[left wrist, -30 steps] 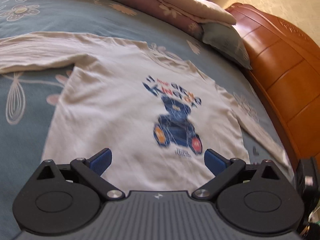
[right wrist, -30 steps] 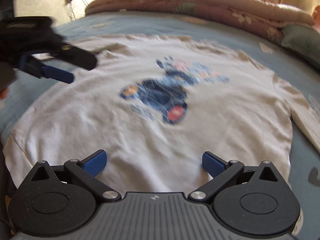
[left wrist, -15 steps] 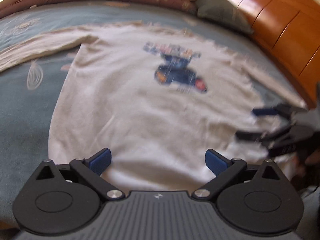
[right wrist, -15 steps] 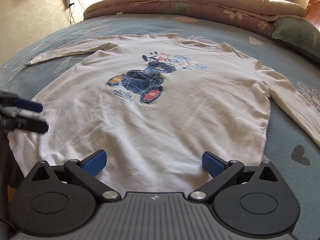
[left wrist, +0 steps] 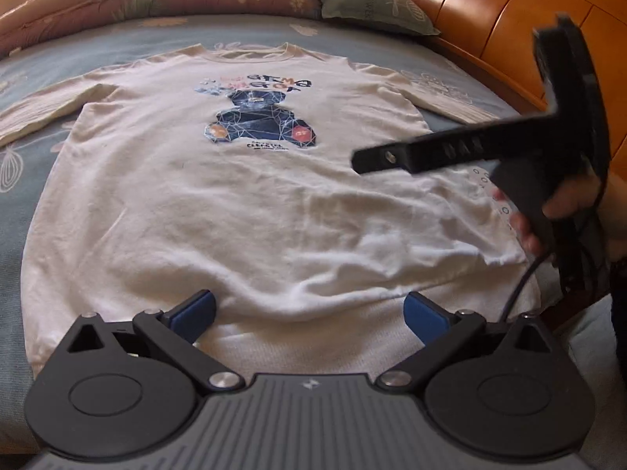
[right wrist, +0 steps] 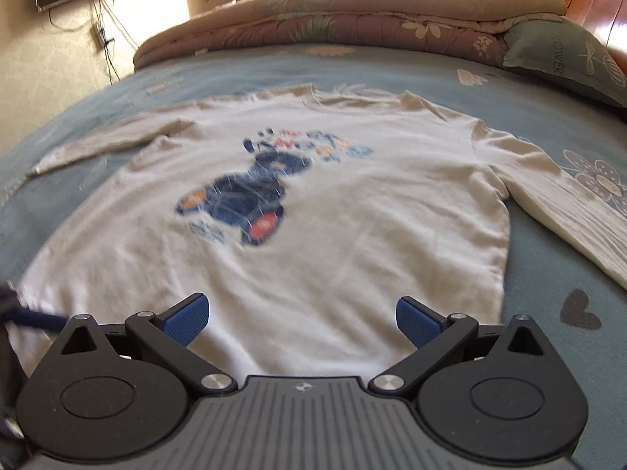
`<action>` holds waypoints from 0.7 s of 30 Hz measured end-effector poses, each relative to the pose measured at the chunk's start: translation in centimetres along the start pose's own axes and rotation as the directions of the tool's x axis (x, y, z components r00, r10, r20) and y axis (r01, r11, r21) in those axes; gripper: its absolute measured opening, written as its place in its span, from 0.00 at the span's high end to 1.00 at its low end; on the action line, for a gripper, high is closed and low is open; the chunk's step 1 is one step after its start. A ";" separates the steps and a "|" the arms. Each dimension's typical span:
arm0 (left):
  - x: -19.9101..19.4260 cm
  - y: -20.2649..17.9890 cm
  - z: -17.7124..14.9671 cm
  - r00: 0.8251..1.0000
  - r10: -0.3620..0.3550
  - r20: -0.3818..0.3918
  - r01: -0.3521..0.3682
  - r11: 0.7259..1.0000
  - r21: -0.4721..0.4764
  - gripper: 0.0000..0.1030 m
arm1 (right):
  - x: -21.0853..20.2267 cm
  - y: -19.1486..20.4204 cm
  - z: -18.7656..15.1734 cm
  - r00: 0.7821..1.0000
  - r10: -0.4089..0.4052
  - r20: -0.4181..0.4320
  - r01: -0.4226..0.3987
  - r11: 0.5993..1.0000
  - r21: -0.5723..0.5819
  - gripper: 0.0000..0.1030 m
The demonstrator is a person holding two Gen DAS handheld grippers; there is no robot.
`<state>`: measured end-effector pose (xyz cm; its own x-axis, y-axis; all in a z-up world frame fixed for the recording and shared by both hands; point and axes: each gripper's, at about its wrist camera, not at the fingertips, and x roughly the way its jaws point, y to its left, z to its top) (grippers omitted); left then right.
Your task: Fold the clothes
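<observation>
While the cream long-sleeved shirt (left wrist: pixel 250 203) lies flat and face up on the blue flowered bedspread (left wrist: pixel 23 180), its left sleeve (left wrist: pixel 43 105) stretches out toward the bed's edge. At the chest sits a dark blue bear print (left wrist: pixel 260 125) under a line of lettering. The left gripper (left wrist: pixel 309 313) hovers just above the hem, its blue-padded fingers (left wrist: pixel 194 311) spread wide with nothing between them. Further right, the right gripper (right wrist: pixel 301 315) also hangs over the hem near the shirt's right side, its fingers (right wrist: pixel 415 319) wide apart and empty; from the left camera its black body shows side-on, held in a hand (left wrist: pixel 564 199). The right sleeve (right wrist: pixel 560 215) runs out across the bedspread. Behind the collar lie a folded quilt (right wrist: pixel 352 11) and a green pillow (right wrist: pixel 564 58), beside a wooden headboard (left wrist: pixel 501 27).
</observation>
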<state>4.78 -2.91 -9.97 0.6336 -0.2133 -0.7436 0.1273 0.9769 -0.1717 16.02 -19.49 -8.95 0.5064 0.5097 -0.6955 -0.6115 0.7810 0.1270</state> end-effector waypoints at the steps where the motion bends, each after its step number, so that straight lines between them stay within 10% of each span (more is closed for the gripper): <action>1: -0.1 0.0 -0.2 1.000 -0.002 0.000 0.002 1.000 0.001 0.01 | 0.2 0.2 0.4 1.000 0.008 0.003 -0.008 1.000 0.002 0.00; 21: 0.0 1.5 0.6 0.994 -0.111 0.019 0.113 0.989 -0.093 0.01 | 0.6 -2.0 -1.1 0.986 -0.110 -0.128 0.108 0.994 -0.017 0.00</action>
<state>5.46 -1.46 -9.85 0.6299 -0.3205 -0.7075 0.1266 0.9411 -0.3136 16.87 -21.20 -10.41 0.4885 0.3708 -0.7899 -0.5630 0.8255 0.0392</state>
